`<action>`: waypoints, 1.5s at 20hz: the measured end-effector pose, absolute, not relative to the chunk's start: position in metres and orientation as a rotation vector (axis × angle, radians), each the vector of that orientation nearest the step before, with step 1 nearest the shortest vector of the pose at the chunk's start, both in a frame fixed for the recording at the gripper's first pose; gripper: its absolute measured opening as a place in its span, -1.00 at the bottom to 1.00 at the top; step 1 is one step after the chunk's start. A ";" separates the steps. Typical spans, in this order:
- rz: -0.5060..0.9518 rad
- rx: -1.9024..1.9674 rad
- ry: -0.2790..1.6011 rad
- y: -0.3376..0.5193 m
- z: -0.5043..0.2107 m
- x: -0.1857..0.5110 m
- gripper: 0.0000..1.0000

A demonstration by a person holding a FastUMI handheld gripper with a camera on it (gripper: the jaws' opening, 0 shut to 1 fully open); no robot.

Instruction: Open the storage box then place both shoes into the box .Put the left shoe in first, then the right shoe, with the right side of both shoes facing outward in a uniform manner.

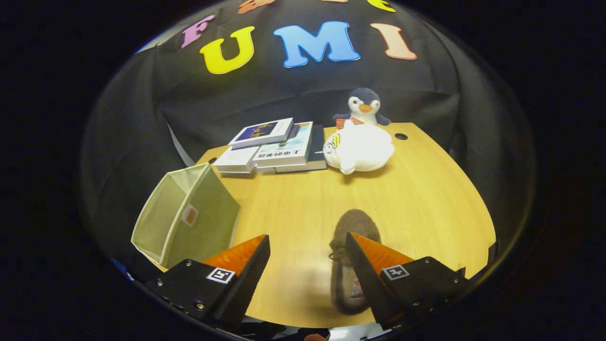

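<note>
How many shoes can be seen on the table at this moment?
1. One brown shoe lies on the wooden table, partly under the right finger of the open gripper. The second shoe may be inside the storage box, whose inside is partly hidden.

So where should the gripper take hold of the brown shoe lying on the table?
Probably across the collar of the brown shoe, coming down from above. It lies sole-down, toe pointing away, partly under one finger, so the open gripper must shift sideways until a finger stands on each side of it.
</note>
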State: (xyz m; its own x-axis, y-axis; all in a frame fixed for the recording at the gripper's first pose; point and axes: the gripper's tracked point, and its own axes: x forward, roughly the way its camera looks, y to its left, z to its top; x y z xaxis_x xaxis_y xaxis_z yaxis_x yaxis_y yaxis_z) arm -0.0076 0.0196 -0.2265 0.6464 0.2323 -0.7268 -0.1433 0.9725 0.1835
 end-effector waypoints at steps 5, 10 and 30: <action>0.140 0.032 0.839 -0.027 -0.254 -0.012 0.95; 0.096 -0.027 0.900 -0.055 -0.290 -0.021 0.96; 0.008 0.140 1.110 -0.059 -0.335 -0.036 -0.90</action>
State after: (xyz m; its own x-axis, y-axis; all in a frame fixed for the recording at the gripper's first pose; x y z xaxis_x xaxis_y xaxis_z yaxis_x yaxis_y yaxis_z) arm -0.0358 -0.0592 -0.3350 0.4458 0.0767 -0.8918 0.0635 0.9911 0.1170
